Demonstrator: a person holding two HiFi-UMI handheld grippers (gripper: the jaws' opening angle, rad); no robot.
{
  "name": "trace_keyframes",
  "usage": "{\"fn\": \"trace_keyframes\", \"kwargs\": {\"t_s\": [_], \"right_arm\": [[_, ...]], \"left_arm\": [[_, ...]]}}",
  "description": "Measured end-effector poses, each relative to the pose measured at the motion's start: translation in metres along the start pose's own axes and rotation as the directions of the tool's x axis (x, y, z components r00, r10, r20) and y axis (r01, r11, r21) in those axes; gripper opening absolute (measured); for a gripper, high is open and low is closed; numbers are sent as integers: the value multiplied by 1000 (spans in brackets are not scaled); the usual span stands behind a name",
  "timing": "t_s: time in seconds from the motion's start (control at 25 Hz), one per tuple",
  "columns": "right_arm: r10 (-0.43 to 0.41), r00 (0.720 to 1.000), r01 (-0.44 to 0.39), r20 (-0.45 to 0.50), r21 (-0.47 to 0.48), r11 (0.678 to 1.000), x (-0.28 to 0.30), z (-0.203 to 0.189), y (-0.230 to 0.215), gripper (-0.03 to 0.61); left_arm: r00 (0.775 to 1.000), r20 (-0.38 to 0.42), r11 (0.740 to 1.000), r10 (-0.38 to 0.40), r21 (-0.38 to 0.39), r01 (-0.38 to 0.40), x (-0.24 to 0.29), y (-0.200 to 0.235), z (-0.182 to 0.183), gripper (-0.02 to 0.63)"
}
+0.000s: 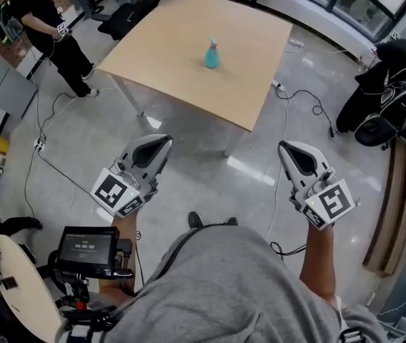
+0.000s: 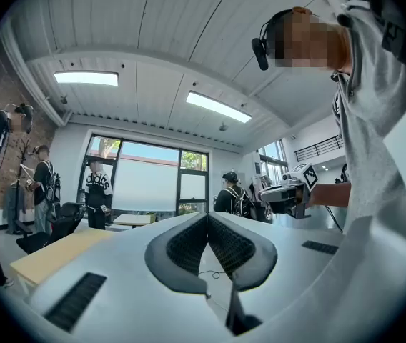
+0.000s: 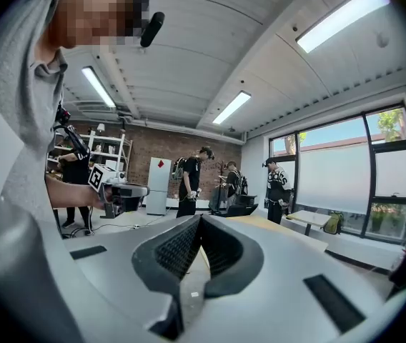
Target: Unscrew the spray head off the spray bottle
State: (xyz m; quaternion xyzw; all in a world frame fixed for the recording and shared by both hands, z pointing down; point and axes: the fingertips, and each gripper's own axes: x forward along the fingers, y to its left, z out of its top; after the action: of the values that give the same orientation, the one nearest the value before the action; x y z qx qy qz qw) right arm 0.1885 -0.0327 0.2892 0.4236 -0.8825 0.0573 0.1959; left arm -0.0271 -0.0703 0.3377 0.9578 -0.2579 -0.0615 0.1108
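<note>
A person in a grey top point(image 1: 224, 284) stood on a glossy grey floor point(image 1: 210, 156), looking steeply down, with a two-jaw gripper in each hand. The left gripper point(image 1: 164, 143) sat at about 8 o'clock of the head view. Its jaws were pressed together with nothing between them, as the left gripper view confirmed point(image 2: 207, 216). The right gripper point(image 1: 286, 148) sat at about 4 o'clock, its jaws likewise clenched shut and empty point(image 3: 199, 219). Each gripper carried a cube with square markers.

The small teal spray bottle point(image 1: 212, 54) stood upright at 12 o'clock, alone near the middle of a pale wooden table point(image 1: 167, 41), well apart from both grippers. Its spray head was too small to make out.

A person in black point(image 1: 42, 20) stood at 10 o'clock beside the table. A small screen on a stand point(image 1: 88, 247) sat at 7 o'clock. Cables point(image 1: 299, 102) trailed across the floor at 2 o'clock.
</note>
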Motion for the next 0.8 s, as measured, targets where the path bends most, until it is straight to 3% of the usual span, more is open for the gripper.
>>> {"fn": "trace_keyframes", "kwargs": {"t_s": [0.24,0.44,0.64,0.8], "right_arm": [[-20,1000,20,7,-8,1000,-3,4,-3,5],[-51,999,50,12,59,997,12,1,8,5],[-70,997,69,25,54,996,6,16,0,5],[-55,998,55,44,-6,998,8,37,-35,5]], "left_arm": [[1000,29,1000,3,-25,-2,-4,-3,-6,5],[999,46,996,-9,-94,14,-15,3,-28,5],[998,50,997,-30,-71,33,-4,-5,-18,4],[995,100,999,18,-39,-14,18,6,1,3]]}}
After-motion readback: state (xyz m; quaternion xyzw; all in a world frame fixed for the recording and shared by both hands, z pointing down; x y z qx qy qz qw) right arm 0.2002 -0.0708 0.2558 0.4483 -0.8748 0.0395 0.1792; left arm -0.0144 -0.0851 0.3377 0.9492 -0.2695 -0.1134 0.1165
